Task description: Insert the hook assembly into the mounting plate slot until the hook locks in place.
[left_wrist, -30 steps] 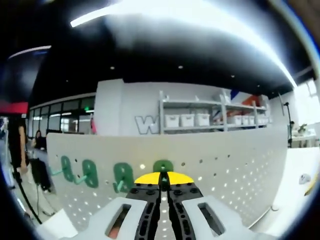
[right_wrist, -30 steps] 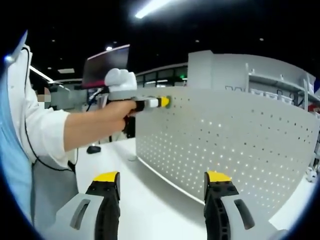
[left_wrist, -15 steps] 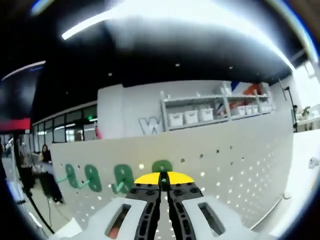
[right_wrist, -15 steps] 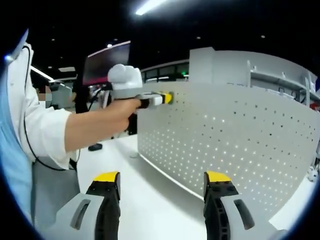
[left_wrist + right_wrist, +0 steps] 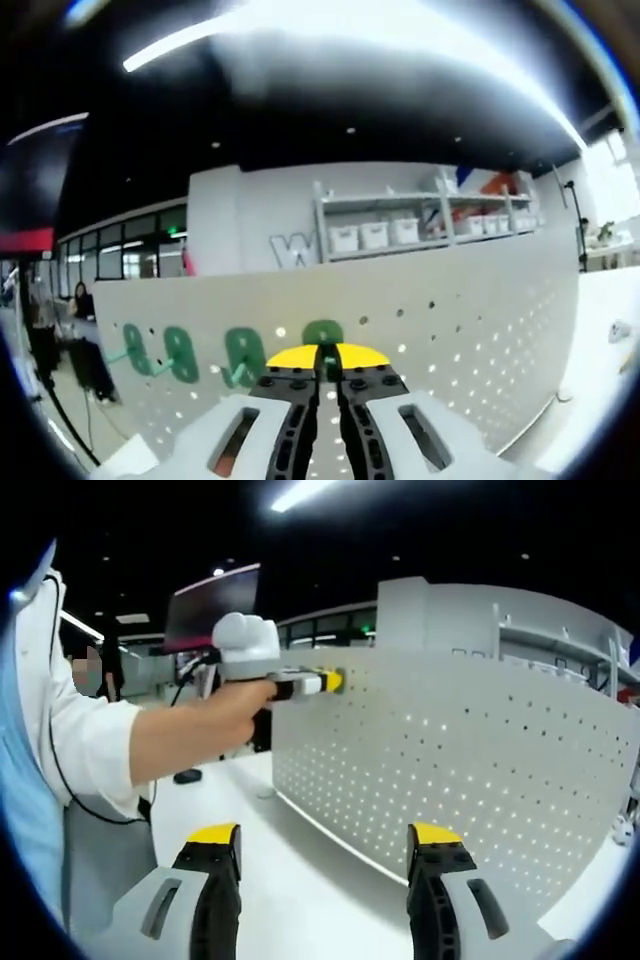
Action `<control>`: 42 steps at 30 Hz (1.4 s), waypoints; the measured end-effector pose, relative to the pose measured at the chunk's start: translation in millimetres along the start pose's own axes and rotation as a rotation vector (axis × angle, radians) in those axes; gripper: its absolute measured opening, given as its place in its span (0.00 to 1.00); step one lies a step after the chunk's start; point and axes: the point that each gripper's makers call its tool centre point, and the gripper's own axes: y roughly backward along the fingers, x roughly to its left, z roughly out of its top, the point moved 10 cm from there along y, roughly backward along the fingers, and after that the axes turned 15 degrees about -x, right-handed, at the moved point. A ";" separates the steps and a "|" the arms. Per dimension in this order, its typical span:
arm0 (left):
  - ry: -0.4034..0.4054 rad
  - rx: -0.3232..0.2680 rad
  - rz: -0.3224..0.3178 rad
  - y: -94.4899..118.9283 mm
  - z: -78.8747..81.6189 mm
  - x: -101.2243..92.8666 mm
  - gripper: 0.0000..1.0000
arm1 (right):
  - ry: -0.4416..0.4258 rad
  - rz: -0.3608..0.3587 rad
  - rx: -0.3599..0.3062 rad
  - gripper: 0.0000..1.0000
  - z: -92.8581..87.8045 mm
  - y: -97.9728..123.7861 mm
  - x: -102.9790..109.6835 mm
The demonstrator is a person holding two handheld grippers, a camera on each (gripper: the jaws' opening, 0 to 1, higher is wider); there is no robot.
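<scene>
A: How does the left claw (image 5: 327, 358) stand?

B: In the left gripper view its two jaws are pressed together, with the yellow tips right at the white pegboard (image 5: 480, 330). Just beyond the tips sits a green hook (image 5: 324, 333), partly hidden by them. I cannot tell if the jaws pinch a part of it or only touch it.

A: And in the right gripper view?

B: There the left claw (image 5: 327, 682) shows at the far left top edge of the pegboard (image 5: 450, 760), held by a hand (image 5: 240, 705) with a white sleeve (image 5: 85, 740) behind it. Its yellow tip meets the board.

A: Where are the other hooks?

B: Three more green hooks (image 5: 180, 352) hang in a row on the board, to the left of the first one.

A: The right claw (image 5: 325, 855)?

B: Its jaws are wide apart, with nothing between them. It hovers over the white desk (image 5: 290, 880), near the lower edge of the pegboard but not touching it.

A: What is behind the board?

B: A white shelf (image 5: 400, 225) with small bins, far away.
</scene>
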 end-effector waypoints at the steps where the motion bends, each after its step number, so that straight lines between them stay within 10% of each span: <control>1: -0.002 -0.007 -0.007 0.6 0.1 0.3 0.06 | 0.002 0.000 -0.001 0.67 0.7 0.2 0.6; 23: 0.050 0.012 -0.150 49.2 16.1 11.4 0.30 | 0.036 0.014 -0.047 0.68 18.4 0.1 11.5; 42: 0.151 0.099 -0.291 135.1 34.5 44.3 0.54 | 0.069 0.050 -0.090 0.69 36.0 -3.5 25.0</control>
